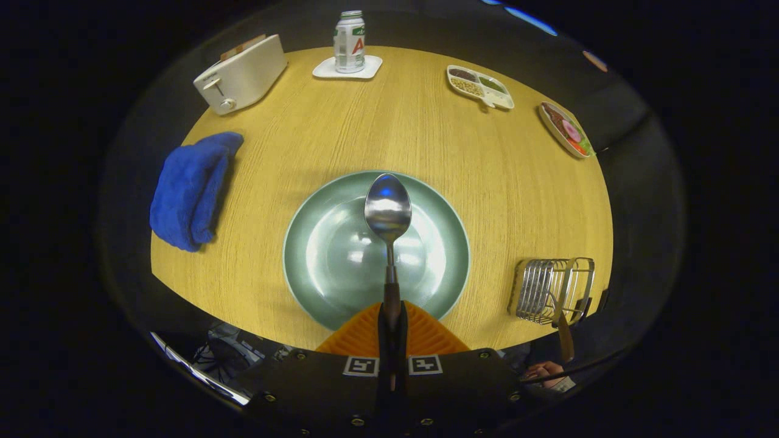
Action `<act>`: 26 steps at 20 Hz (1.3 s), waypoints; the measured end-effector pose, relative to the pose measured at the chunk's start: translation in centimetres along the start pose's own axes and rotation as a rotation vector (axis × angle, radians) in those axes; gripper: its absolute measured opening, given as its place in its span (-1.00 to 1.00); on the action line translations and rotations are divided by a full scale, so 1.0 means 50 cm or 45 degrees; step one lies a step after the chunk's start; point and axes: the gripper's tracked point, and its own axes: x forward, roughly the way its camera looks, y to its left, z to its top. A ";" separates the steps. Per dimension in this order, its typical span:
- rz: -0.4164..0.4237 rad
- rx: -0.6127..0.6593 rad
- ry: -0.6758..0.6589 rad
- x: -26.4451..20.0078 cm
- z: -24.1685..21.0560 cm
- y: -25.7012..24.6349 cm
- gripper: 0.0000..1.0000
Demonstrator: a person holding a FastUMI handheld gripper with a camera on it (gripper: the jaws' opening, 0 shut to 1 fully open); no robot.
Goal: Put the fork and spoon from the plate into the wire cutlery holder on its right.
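Observation:
My gripper (391, 316) is shut on the spoon (388, 210), both fingers pressed against its dark handle. The shiny bowl of the spoon points away from me and hangs over the middle of the green plate (316, 267), which lies just ahead of the fingers with nothing lying on it. The wire cutlery holder (551, 289) stands to the right of the plate near the table's front edge. A wooden-handled utensil (565, 334), seemingly the fork, leans in the holder with its handle sticking out towards me.
A blue cloth (192, 188) lies left of the plate. At the far side stand a white toaster (240, 73), a can on a white coaster (349, 42), a divided snack tray (481, 87) and a small food plate (566, 129). A hand (548, 371) shows below the holder.

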 end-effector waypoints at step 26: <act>-0.182 0.746 0.127 -0.088 -0.129 -0.281 -0.93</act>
